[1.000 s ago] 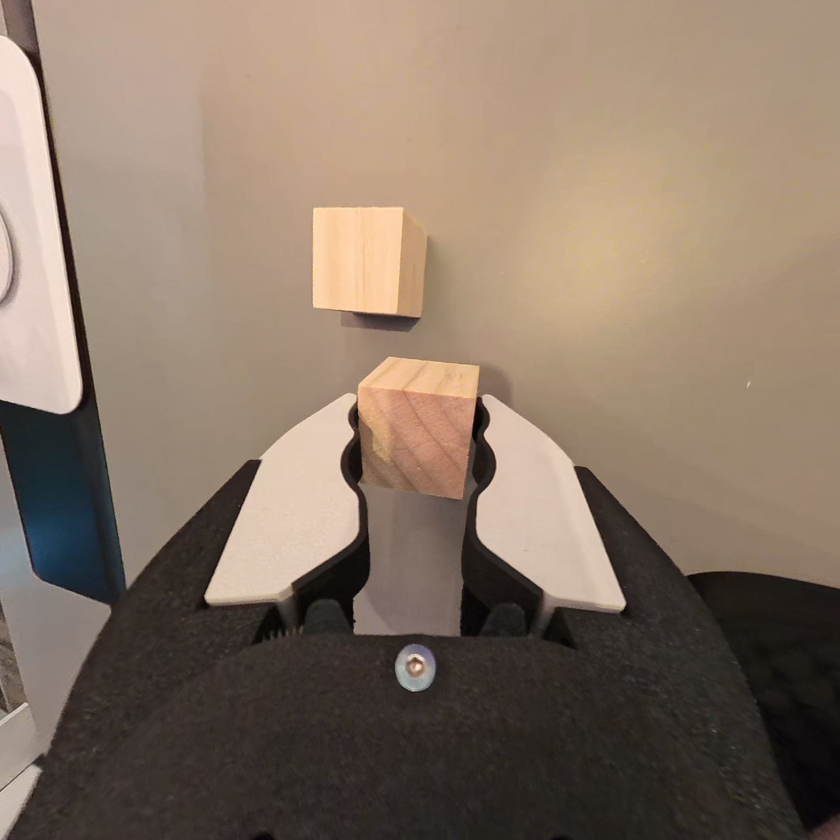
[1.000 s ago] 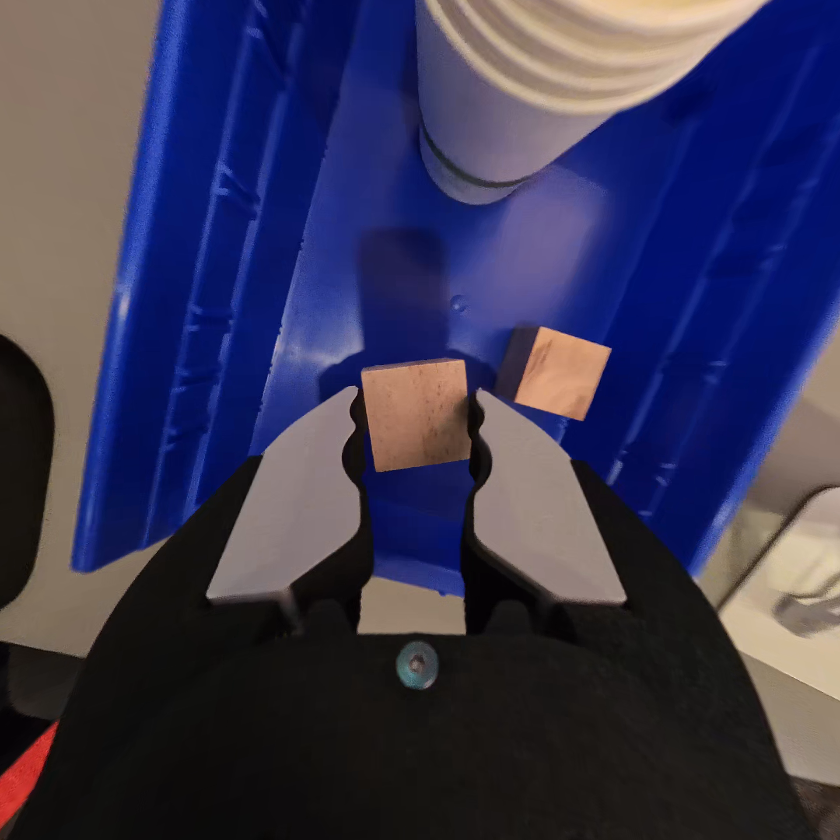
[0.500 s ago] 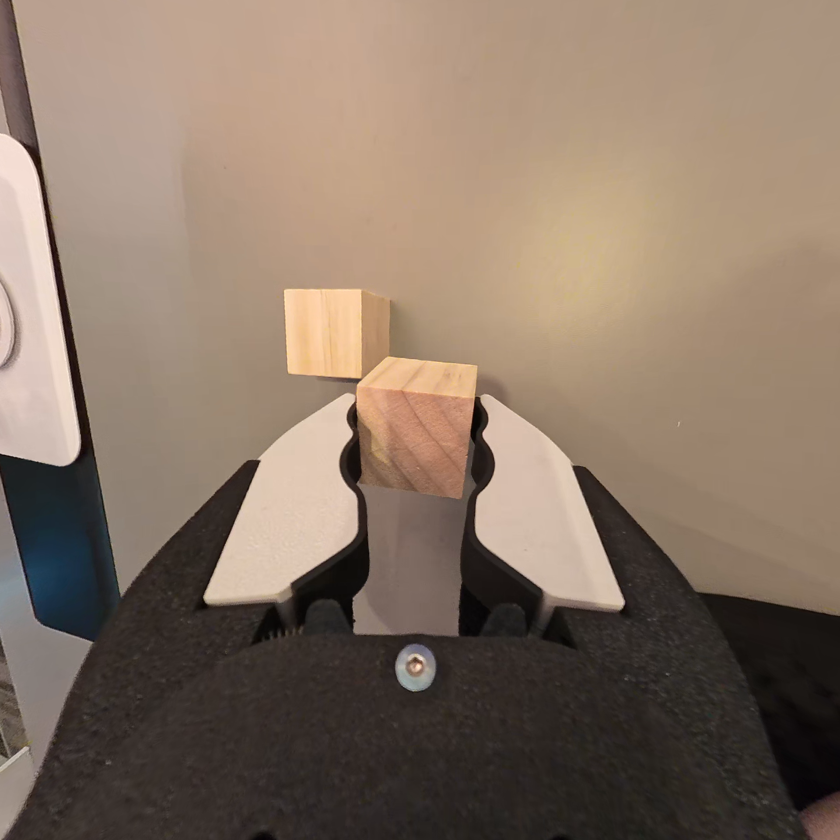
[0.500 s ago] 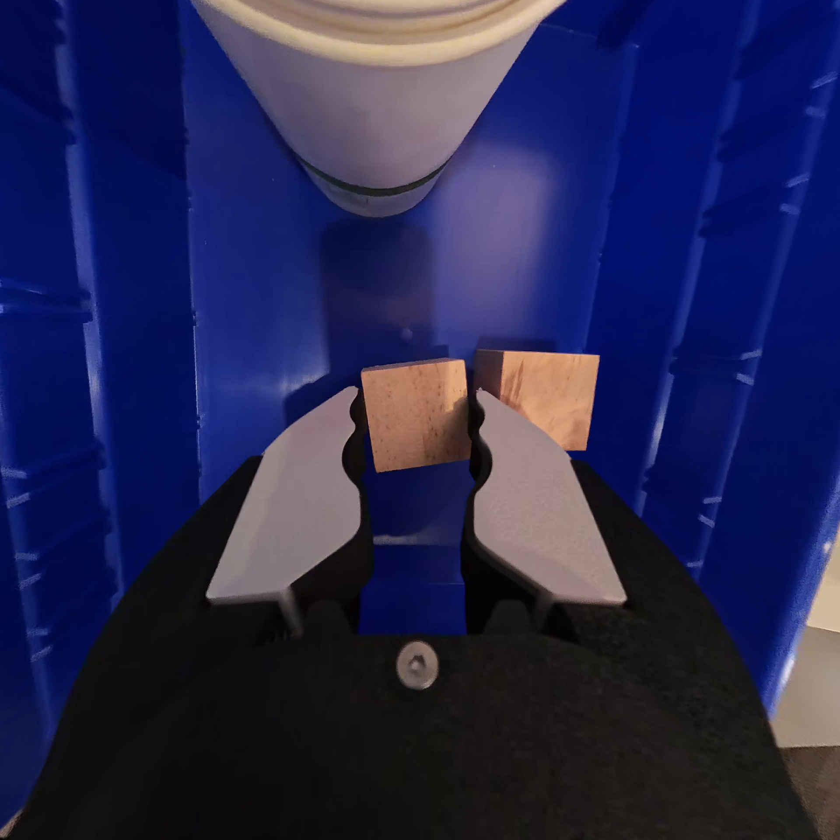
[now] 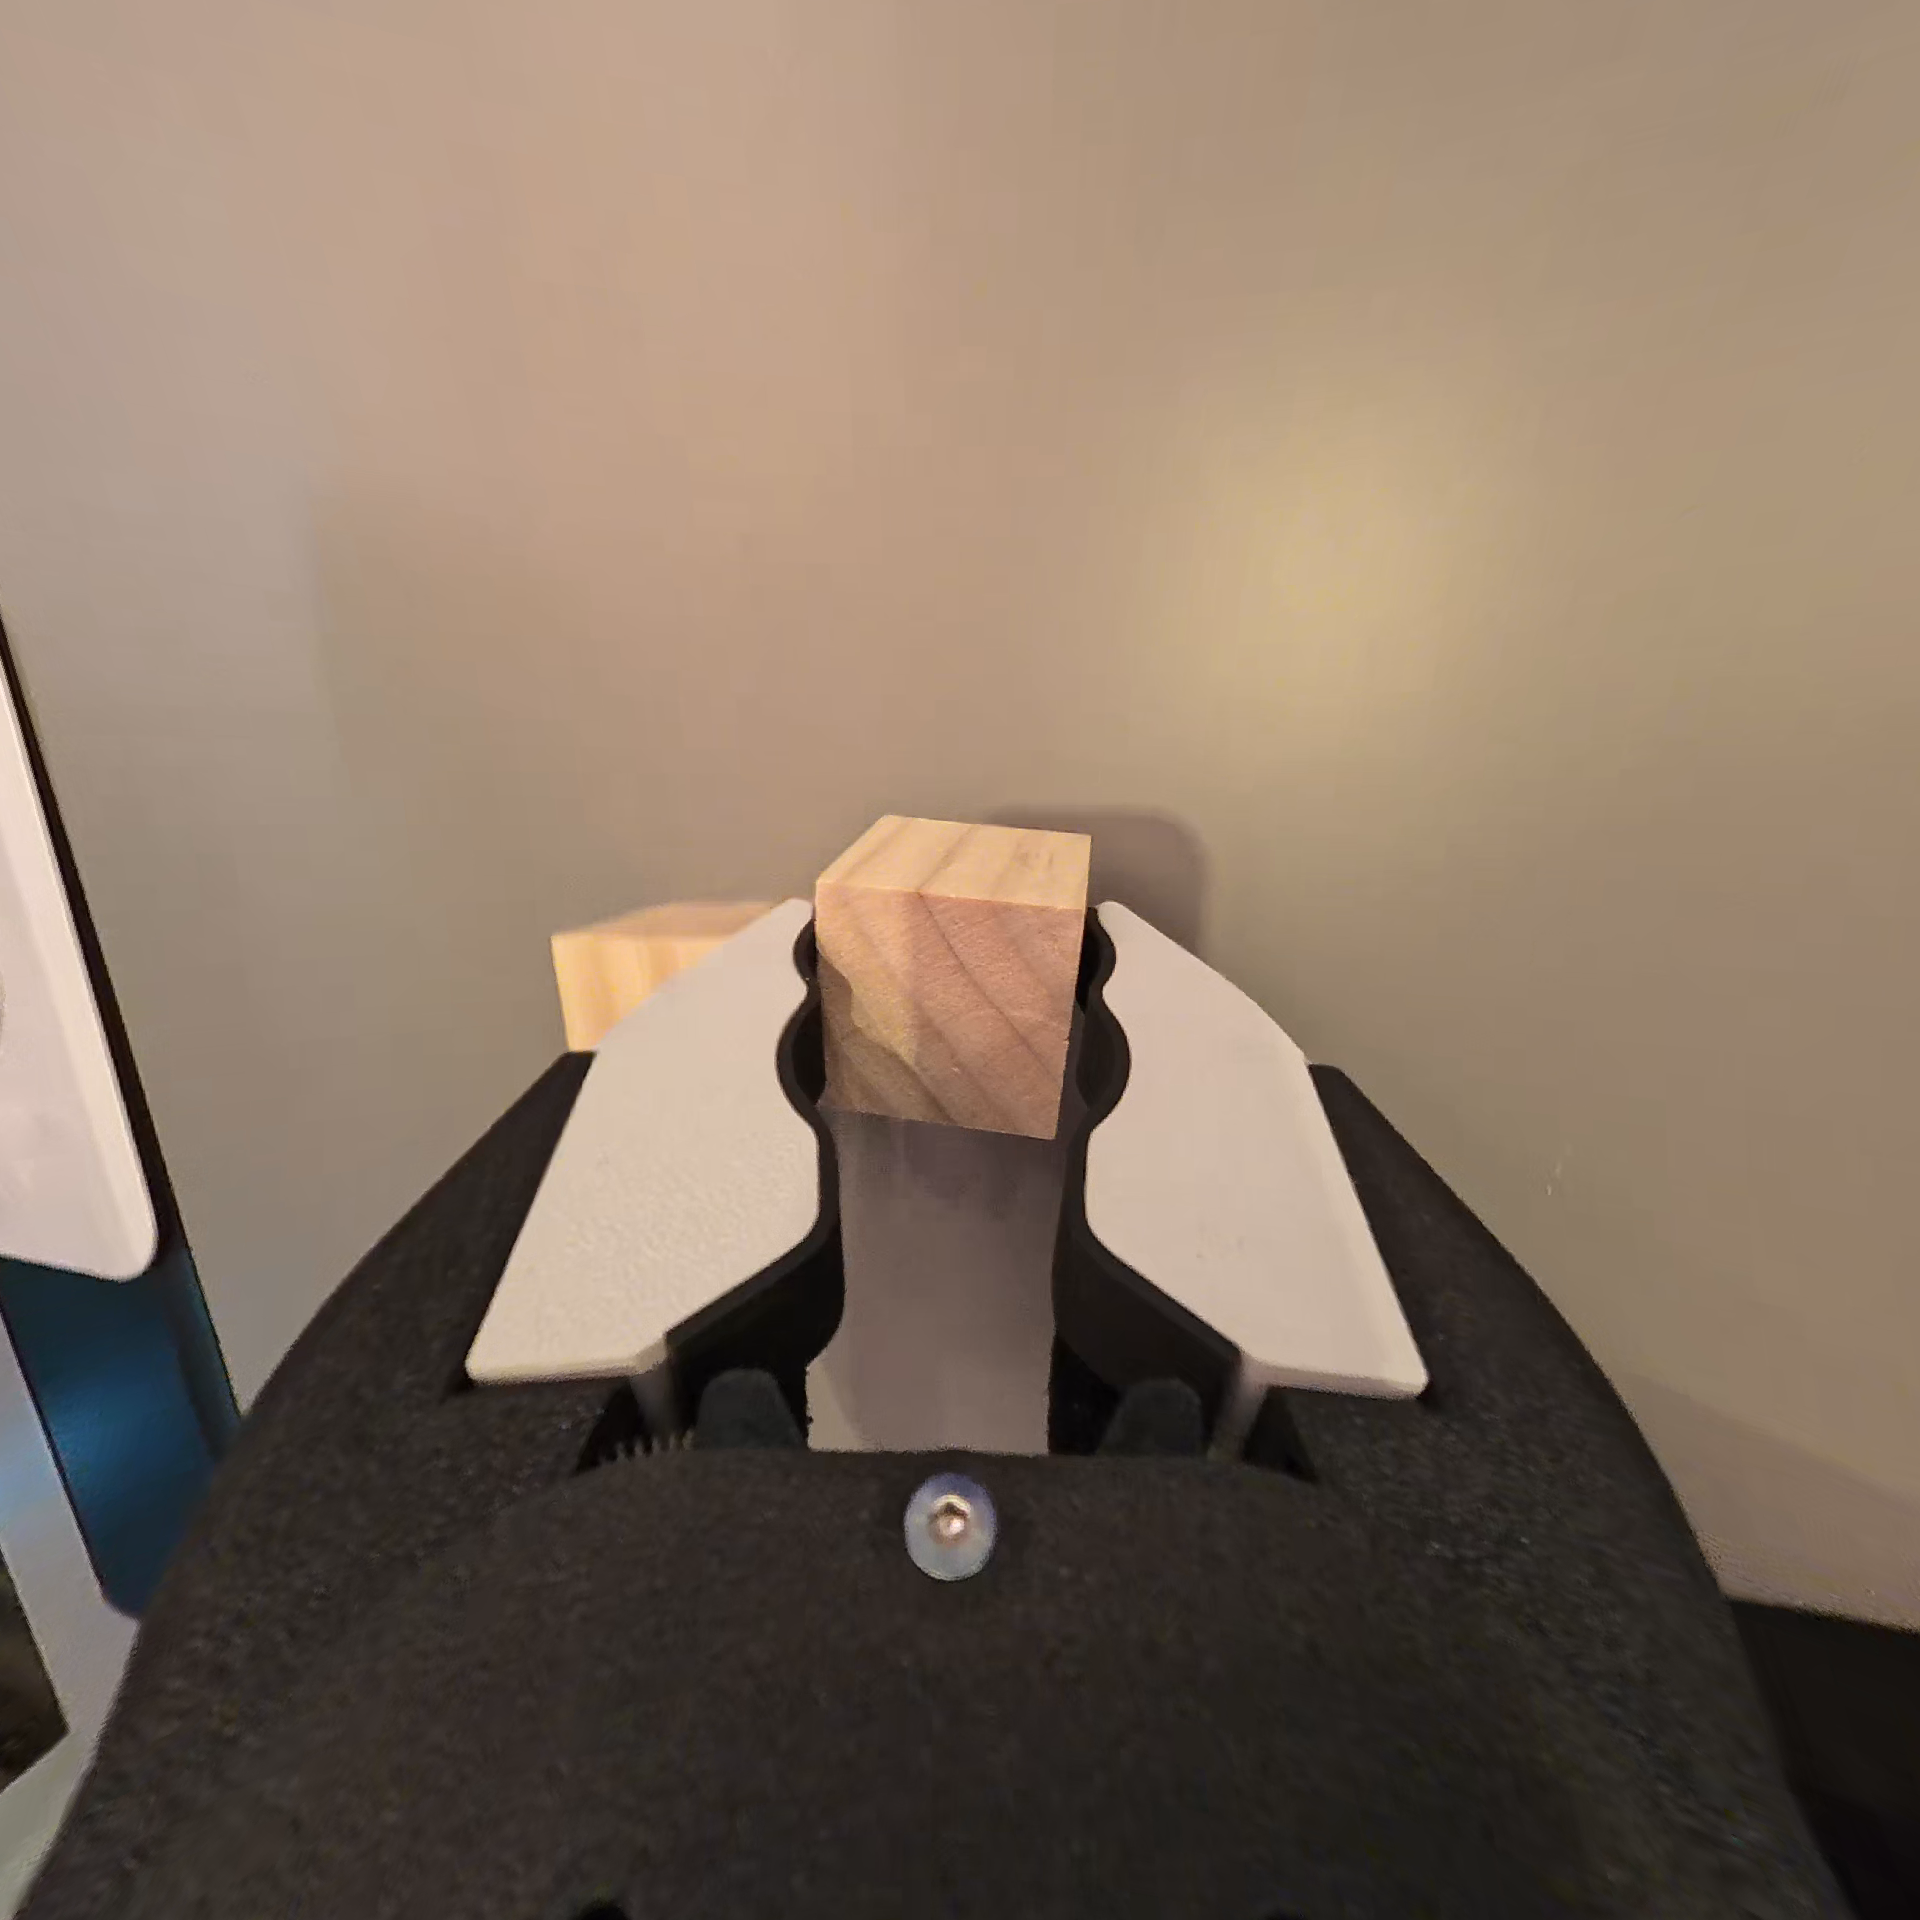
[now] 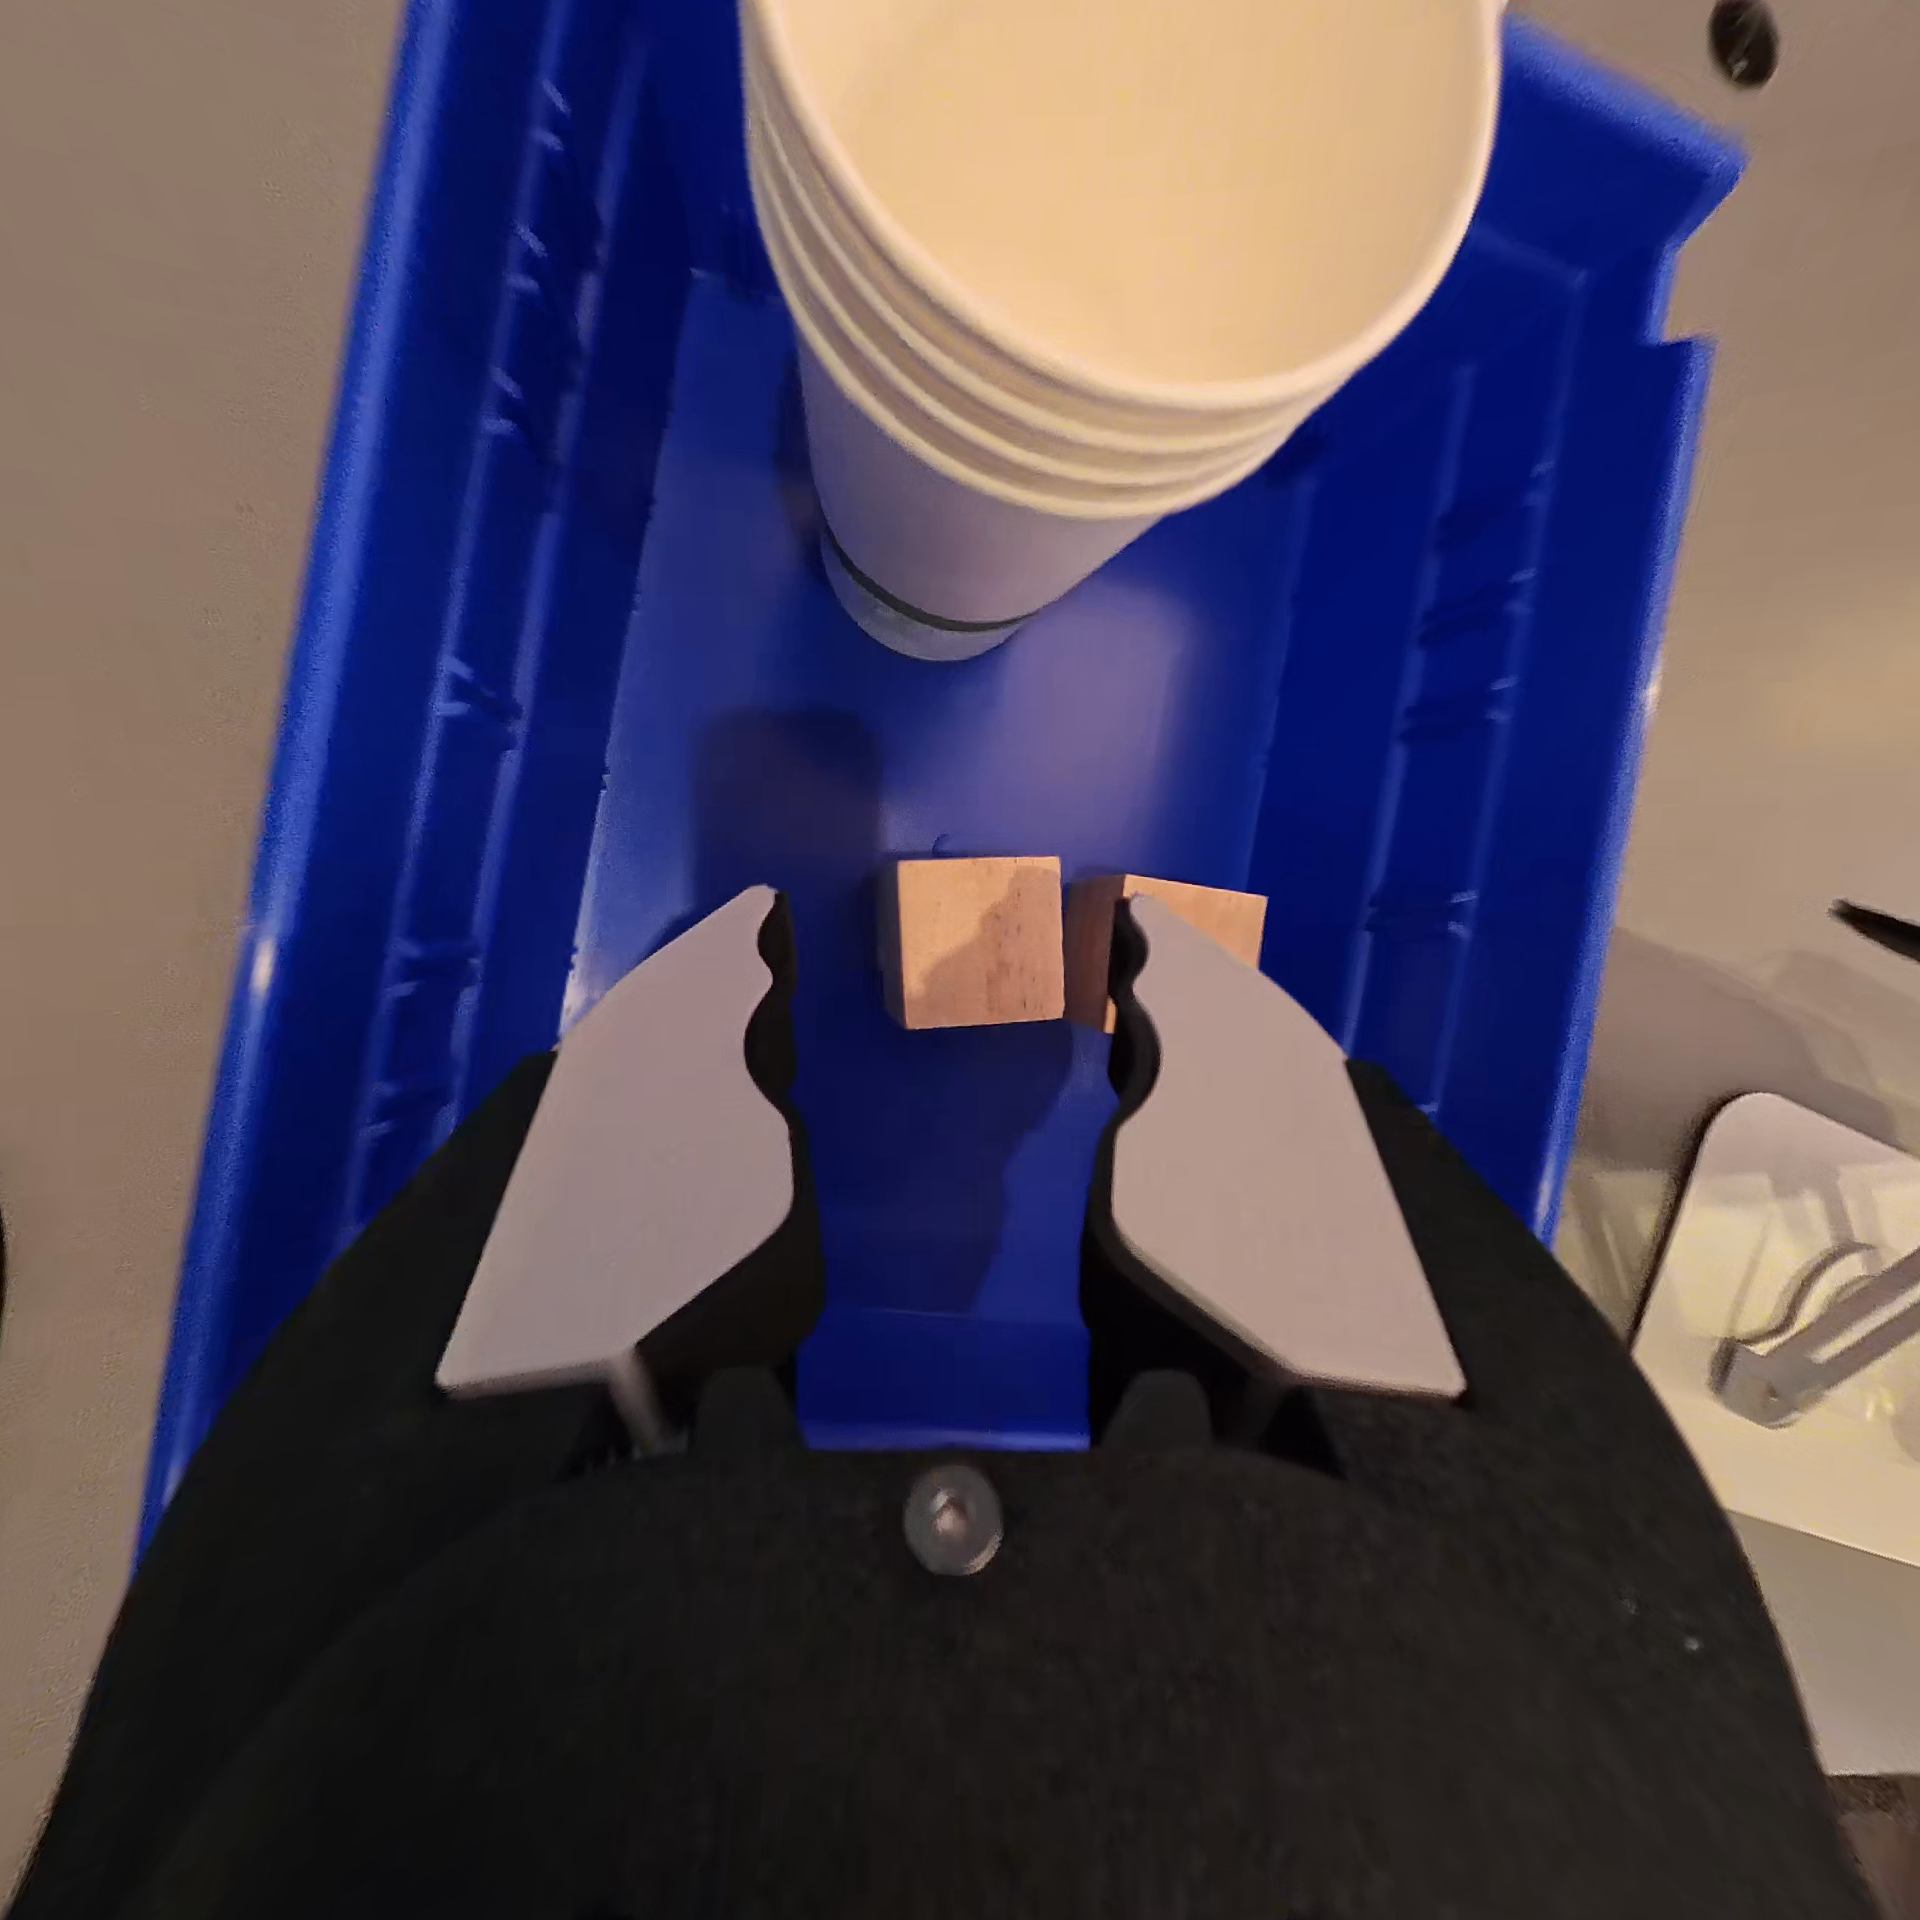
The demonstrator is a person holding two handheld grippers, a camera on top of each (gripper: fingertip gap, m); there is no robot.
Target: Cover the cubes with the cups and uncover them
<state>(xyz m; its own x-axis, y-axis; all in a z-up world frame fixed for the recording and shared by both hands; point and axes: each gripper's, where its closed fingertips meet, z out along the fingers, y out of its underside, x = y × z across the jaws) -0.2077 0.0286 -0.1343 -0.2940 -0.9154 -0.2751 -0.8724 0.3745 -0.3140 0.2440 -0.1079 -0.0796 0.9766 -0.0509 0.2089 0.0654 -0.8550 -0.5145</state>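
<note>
L tool (image 5: 951, 935) is clamping a pale wooden cube (image 5: 951, 997) btwn its tips, jaws narrow and pressing both side faces; a second cube (image 5: 634, 971) is sitting on the tabletop (image 5: 1351, 623) just to the tool's left, partly hidden behind the left finger, and whether the two cubes are touching can't be told. The held cube appears low over the tabletop, w/ its shadow just beyond it; can't tell if it is resting on the surface. R tool (image 6: 945, 914) is hanging w/ jaws wide and gripping nothing, over the blue bin (image 6: 436, 727): a darker cube (image 6: 977, 940) is lying on the bin floor btwn the tips, nearer the right finger and not touched by either, and another cube (image 6: 1216, 920) is sitting just beside it, partly behind the right fingertip. A stack of paper cups (image 6: 1039, 395) is standing further ahead of the R tool in the same bin. Judging the step as laying cubes out for covering: the L tool should be lowering its cube flat onto the tabletop, well apart from its neighbour so a cup rim is fitting over each w/o catching, then widening slowly and backing straight out. Risk: setting it too close and knocking the neighbour w/ the left finger. R tool could be going for the cup stack next, pinching only the top rim.
</note>
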